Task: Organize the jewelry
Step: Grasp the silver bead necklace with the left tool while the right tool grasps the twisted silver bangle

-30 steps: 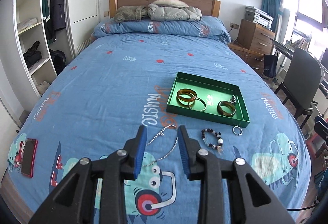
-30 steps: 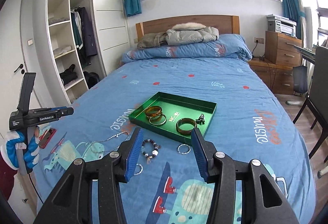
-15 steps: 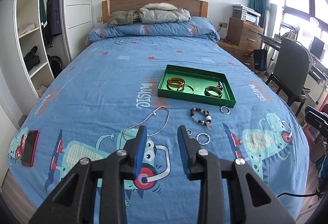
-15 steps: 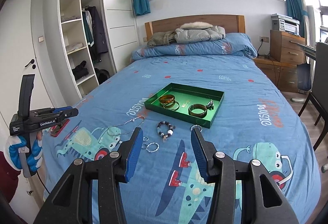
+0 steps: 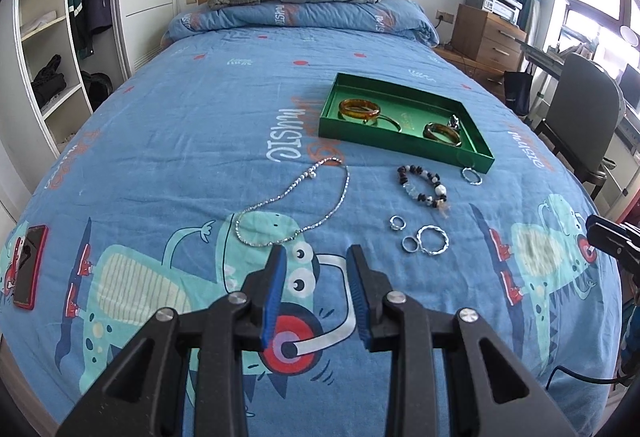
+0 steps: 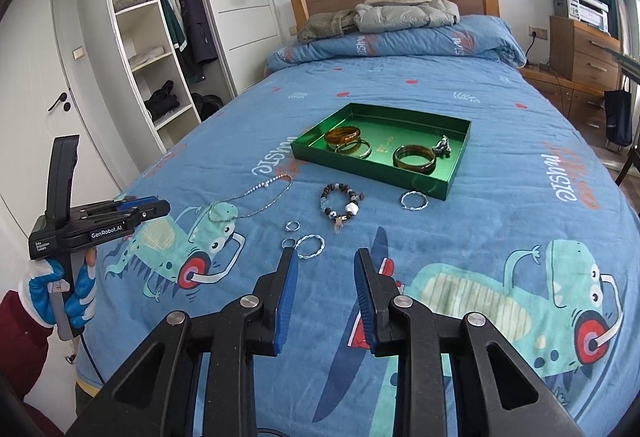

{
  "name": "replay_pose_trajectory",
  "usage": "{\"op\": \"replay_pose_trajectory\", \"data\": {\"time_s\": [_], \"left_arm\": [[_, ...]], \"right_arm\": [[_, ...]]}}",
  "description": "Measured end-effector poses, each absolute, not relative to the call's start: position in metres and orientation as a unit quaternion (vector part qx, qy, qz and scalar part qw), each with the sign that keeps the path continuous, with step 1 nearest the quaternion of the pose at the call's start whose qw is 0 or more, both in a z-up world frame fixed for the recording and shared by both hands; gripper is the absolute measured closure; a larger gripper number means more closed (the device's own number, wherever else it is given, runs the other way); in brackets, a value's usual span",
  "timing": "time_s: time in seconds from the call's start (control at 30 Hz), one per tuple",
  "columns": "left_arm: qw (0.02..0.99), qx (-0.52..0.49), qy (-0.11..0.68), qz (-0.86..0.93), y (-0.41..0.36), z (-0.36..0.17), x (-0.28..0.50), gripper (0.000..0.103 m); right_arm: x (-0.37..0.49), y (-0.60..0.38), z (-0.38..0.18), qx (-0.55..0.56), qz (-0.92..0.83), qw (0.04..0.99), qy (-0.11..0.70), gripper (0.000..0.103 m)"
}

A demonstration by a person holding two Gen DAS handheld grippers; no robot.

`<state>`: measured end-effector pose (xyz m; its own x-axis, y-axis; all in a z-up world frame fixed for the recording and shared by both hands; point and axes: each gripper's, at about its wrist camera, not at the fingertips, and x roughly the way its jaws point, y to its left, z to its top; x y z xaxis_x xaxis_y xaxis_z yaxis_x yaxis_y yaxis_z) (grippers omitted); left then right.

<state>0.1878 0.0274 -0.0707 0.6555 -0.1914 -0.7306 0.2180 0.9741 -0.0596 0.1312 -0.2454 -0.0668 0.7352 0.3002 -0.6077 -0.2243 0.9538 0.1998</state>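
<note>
Blue bedspread (image 5: pixel 200 125) holds green tray (image 5: pixel 404 145), silver necklace (image 5: pixel 296 197); left claw (image 5: pixel 316 261) released; right claw (image 6: pixel 326 265) released.

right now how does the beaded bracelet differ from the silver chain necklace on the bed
The beaded bracelet is a small closed loop of chunky dark and pale beads; the silver chain necklace is a thin, fine chain sprawled in a much larger loop. The bracelet lies nearer the green tray; the necklace lies further left. Both rest on the blue bedspread, outside the tray.
</note>
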Motion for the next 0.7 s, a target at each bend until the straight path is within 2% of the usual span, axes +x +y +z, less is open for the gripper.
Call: {"op": "replay_pose_trajectory", "data": {"time_s": [0.17, 0.7], "left_arm": [[0.900, 0.017, 0.417, -0.121, 0.026, -0.098, 0.218, 0.074], [0.883, 0.046, 0.443, -0.144, 0.004, -0.158, 0.285, 0.074]], "right_arm": [[0.169, -0.229, -0.095, 0.055, 0.155, 0.914, 0.370, 0.079], [0.265, -0.186, -0.170, 0.029, 0.178, 0.875, 0.449, 0.079]]}}
